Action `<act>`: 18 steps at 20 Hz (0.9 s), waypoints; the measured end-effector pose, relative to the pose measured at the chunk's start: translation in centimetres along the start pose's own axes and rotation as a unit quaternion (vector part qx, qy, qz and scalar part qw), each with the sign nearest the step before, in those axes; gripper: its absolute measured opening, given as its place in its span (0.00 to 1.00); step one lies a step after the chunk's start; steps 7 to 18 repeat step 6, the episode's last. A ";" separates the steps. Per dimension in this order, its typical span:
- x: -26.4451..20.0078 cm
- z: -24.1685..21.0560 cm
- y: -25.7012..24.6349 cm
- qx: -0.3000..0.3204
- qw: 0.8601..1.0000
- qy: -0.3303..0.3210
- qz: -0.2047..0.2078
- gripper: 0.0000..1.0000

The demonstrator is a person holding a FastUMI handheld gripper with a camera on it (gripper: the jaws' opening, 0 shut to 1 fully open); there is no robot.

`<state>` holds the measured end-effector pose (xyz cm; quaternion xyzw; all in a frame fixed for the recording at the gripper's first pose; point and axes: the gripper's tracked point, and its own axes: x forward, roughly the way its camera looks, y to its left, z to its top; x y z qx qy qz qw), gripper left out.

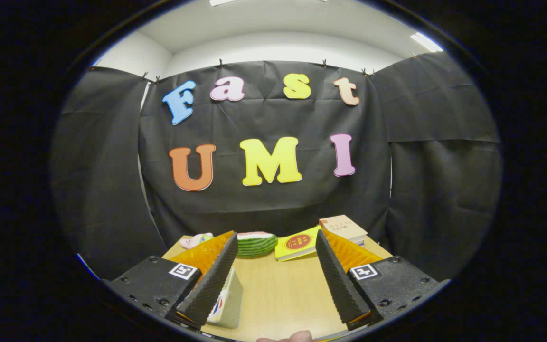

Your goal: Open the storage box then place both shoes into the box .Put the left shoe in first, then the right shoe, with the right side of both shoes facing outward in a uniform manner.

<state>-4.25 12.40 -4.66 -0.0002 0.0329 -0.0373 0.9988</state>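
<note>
The tool (273, 280) is held level, fingers spread wide and empty, over the light wooden counter (278, 294); a yellow book (297, 243) lies beyond.

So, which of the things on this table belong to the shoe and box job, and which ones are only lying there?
For the job: gripper, fingers open, nothing between them; pink item beyond the fingers, perhaps a shoe; pale box beside one finger, perhaps the storage box.
Lying about: watermelon-slice object; yellow book; tan book, all beyond the fingers.
</note>
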 end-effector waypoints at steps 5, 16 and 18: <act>-0.4 -1.0 -1.4 0.003 1.000 0.000 -0.008 1.00; -0.4 -0.9 -1.6 0.002 1.000 -0.001 -0.010 1.00; -0.4 -0.9 -1.6 0.002 1.000 -0.001 -0.010 1.00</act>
